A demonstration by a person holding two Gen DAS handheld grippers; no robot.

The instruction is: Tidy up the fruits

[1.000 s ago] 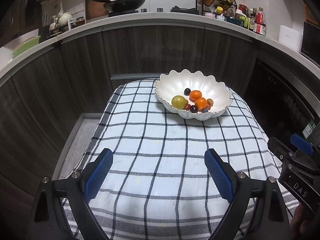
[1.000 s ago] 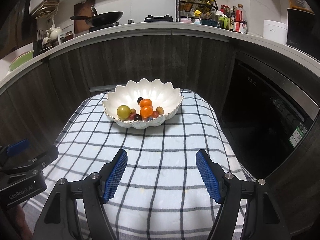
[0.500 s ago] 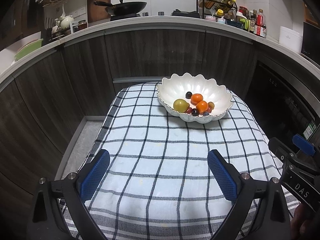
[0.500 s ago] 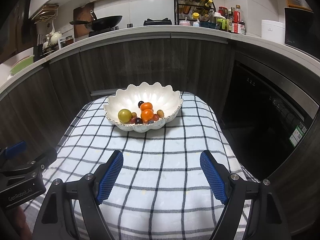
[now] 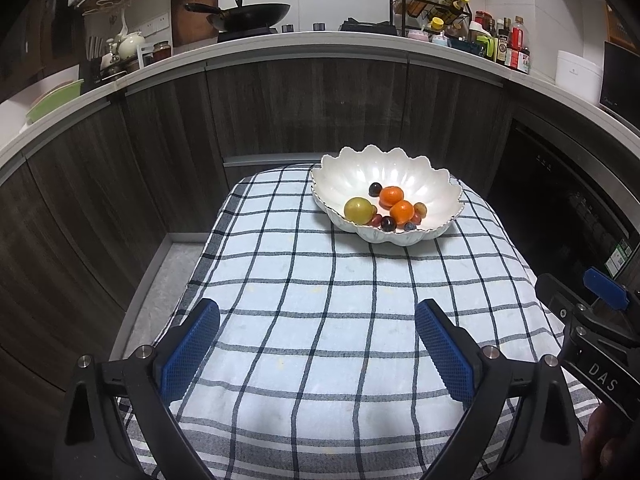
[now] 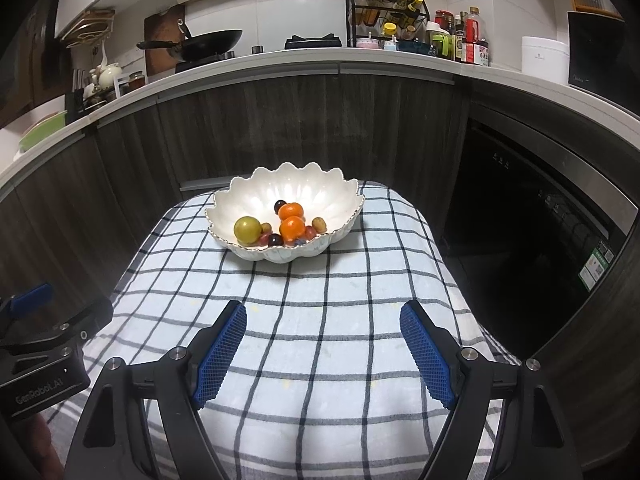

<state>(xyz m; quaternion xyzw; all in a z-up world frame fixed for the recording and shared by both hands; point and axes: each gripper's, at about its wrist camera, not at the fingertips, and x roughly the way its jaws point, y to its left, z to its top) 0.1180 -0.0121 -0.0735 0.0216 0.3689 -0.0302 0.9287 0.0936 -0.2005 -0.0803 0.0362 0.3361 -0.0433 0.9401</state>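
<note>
A white scalloped bowl (image 5: 400,168) stands at the far end of a checked cloth (image 5: 320,280). In it lie a yellow-green round fruit (image 5: 359,211), two small oranges (image 5: 391,197), a dark grape (image 5: 375,189) and several small reddish and dark fruits. The right wrist view shows the same bowl (image 6: 288,188) with the green fruit (image 6: 247,229) and the oranges (image 6: 292,227). My left gripper (image 5: 317,308) is open over the near part of the cloth, well short of the bowl. My right gripper (image 6: 323,308) is open too. Both hold nothing.
The cloth covers a small table with dark cabinet fronts (image 5: 304,108) behind and on both sides. A dark appliance front (image 6: 532,224) stands to the right. The counter above carries a wok (image 5: 248,14), bottles and a spice rack. The left gripper's black housing (image 6: 44,344) shows at the right view's left edge.
Both pairs of jaws have spread a little wider than a second ago. The bowl and fruits have not moved, and both hands stay where they were.
</note>
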